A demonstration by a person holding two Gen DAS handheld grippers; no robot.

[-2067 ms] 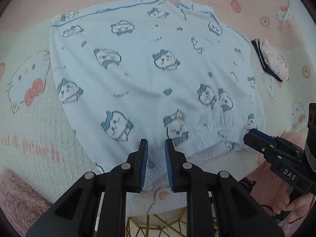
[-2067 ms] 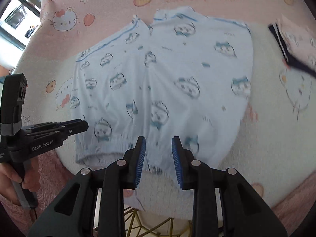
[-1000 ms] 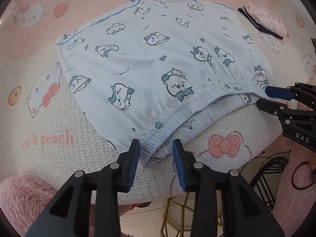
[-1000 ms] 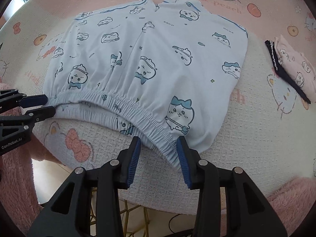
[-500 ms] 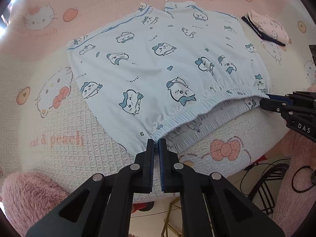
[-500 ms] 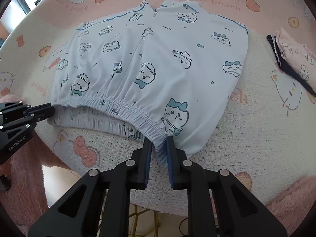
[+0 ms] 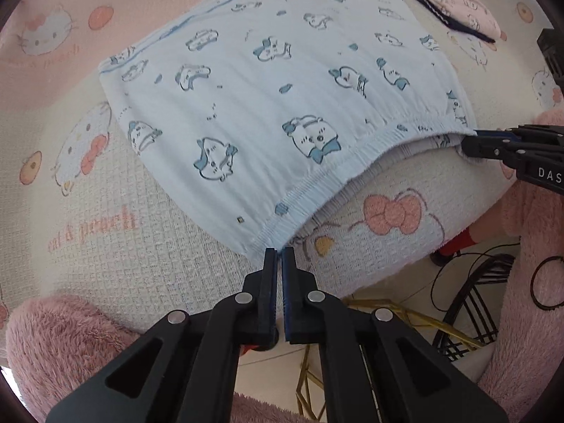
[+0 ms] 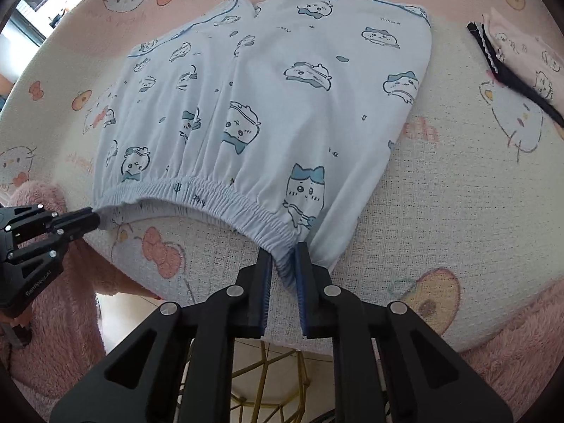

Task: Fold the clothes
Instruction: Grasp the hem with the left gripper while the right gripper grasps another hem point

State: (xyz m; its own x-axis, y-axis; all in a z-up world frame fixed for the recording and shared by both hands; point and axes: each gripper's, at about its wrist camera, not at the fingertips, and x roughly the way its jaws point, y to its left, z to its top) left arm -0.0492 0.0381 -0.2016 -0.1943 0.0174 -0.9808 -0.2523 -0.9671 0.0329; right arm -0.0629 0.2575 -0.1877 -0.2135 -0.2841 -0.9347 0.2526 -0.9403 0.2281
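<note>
At the near edge of the table (image 7: 105,246), both grippers are clamped on opposite ends of the waistband (image 8: 218,197) of the pale blue shorts (image 7: 282,81): left gripper (image 7: 278,252) pinched tight on its corner, right gripper (image 8: 283,246) w/ bunched elastic between its pads. Shorts lie flat, running away from both toward the leg hems, so I'd guess the fold goes fwd. Only the right view shows fabric wadded in the jaws; left view shows the folded pink garment (image 7: 461,7) beyond.

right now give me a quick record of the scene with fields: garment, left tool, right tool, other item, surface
garment: light blue shorts with cartoon print, spread flat, waistband nearest
left tool: shut on one waistband corner
right tool: shut on the other waistband corner
other item: folded pink garment, apart from the shorts
surface: cream and pink cartoon blanket
</note>
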